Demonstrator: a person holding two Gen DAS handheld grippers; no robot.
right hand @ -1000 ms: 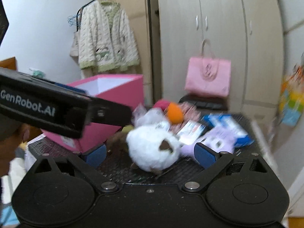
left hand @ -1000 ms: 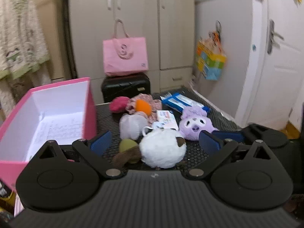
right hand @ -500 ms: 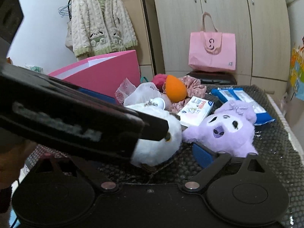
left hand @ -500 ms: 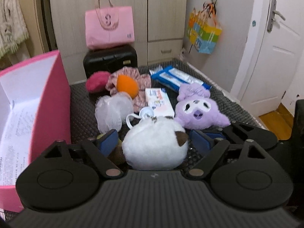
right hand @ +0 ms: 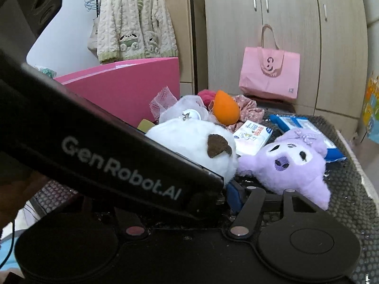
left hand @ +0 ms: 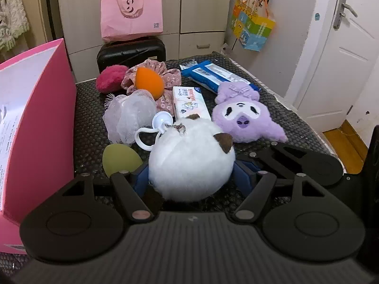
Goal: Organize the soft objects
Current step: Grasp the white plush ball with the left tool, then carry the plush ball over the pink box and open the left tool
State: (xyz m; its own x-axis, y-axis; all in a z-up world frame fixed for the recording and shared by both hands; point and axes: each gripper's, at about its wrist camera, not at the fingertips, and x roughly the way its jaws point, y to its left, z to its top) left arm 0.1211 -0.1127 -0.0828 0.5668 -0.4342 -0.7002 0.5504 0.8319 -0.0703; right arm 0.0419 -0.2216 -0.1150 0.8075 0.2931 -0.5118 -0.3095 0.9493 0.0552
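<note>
A white round plush (left hand: 191,161) with a brown ear and a white keyring clip lies on the black mat (left hand: 90,127). My left gripper (left hand: 190,177) has its blue pads on both sides of the plush, closed against it. In the right wrist view the plush (right hand: 194,142) sits beside a purple plush (right hand: 291,163), and the left gripper's body hides most of my right gripper (right hand: 189,201). The purple plush (left hand: 244,118) lies right of the white one. A pink box (left hand: 35,127) stands open at the left.
On the mat lie a green sponge (left hand: 119,158), a white mesh puff (left hand: 130,116), an orange sponge (left hand: 149,82), a pink scrunchie (left hand: 170,75), a red pompom (left hand: 111,78), a tissue pack (left hand: 189,99) and blue packs (left hand: 213,73). A black case (left hand: 130,52) stands behind.
My left gripper has moved forward around the white plush and narrowed onto it. The right gripper has moved closer to the plushes, behind the left gripper's body.
</note>
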